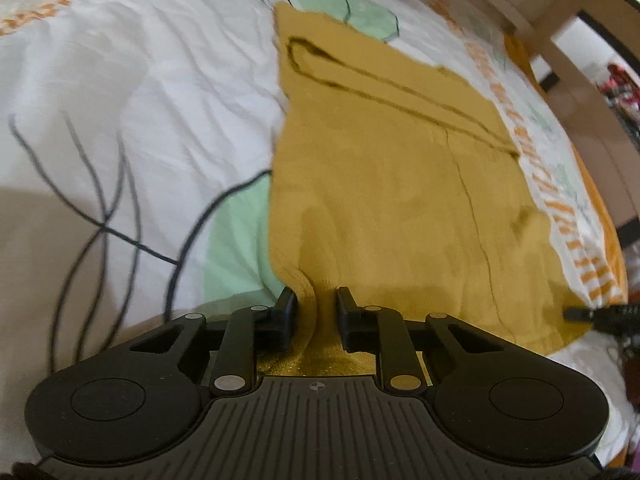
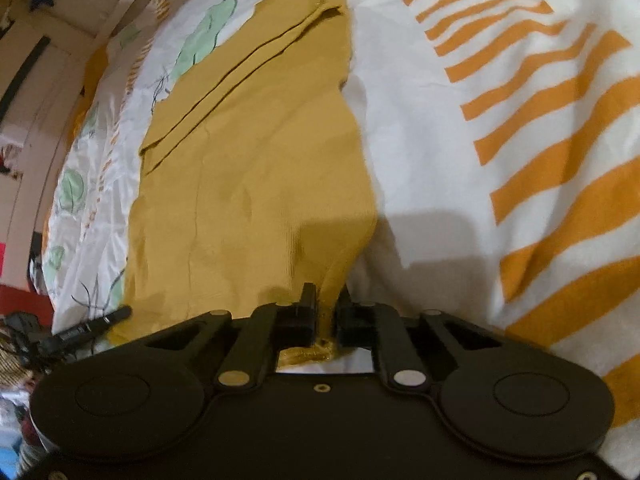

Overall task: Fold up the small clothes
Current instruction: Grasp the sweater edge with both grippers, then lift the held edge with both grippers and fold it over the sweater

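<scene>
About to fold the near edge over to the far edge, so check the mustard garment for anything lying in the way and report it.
Nothing visible lies on the mustard garment. Both hand-held grippers, left and right, pinch its near corners; the bedsheet around it holds only printed patterns.

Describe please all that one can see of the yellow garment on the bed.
The yellow garment is mustard, of soft knit-looking cloth. It lies mostly flat on the printed bedsheet, with a sleeve folded diagonally across its far part. A seam runs down its length. Its near edge is bunched and pinched at two corners: the left claw holds one, the right claw the other.
</scene>
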Demonstrator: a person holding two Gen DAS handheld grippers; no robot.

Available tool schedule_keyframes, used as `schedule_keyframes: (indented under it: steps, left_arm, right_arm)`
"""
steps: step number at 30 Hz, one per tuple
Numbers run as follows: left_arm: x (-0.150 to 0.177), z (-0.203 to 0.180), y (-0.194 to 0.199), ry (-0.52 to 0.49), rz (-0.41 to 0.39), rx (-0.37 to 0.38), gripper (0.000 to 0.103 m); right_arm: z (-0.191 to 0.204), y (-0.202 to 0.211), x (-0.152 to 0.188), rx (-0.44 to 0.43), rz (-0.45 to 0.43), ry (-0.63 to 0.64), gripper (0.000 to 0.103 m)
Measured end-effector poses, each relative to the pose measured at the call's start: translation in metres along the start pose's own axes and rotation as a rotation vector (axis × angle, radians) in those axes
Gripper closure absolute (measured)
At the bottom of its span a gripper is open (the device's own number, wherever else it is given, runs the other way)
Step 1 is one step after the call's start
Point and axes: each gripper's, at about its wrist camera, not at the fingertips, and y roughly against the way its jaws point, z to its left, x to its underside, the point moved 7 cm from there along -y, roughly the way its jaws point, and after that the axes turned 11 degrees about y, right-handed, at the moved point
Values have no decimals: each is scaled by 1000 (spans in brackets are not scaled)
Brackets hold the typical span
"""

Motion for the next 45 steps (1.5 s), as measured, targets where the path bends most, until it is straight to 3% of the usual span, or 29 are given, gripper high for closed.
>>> schedule_keyframes:
  steps: [12,17,19,21,22,25,31,37,45]
  left_arm:
    - [-6,21,16,125,-83,27,82]
    - [0,12,1,9,-26,-92,82]
    - [1,7,-4,-22,-3,-104,82]
    - [1,5,-6,-33,19,-84,86]
    - [2,5,-6,-31,34,-63,98]
    - [2,5,0,-2,19,-4,98]
    - [-14,7,25,150,-71,143,98]
    - [-63,-14,41,216,-190,237,99]
    - [-155,-45,29,224,-329,303,99]
  right_arm:
    - [-3,1,-1,-3,1,-10,87]
    - [-4,1,-1,-1,0,-12,86]
    - [-3,1,-1,0,-2,-11,86]
    - [-4,2,-1,2,-3,-6,86]
    - [-4,2,-1,3,-3,-2,86]
    - [1,5,-2,-8,-29,19,90]
    - [6,31,-14,-95,-181,20,91]
    - [9,49,-55,-153,-326,5,91]
    - [1,41,-150,-164,-476,-8,91]
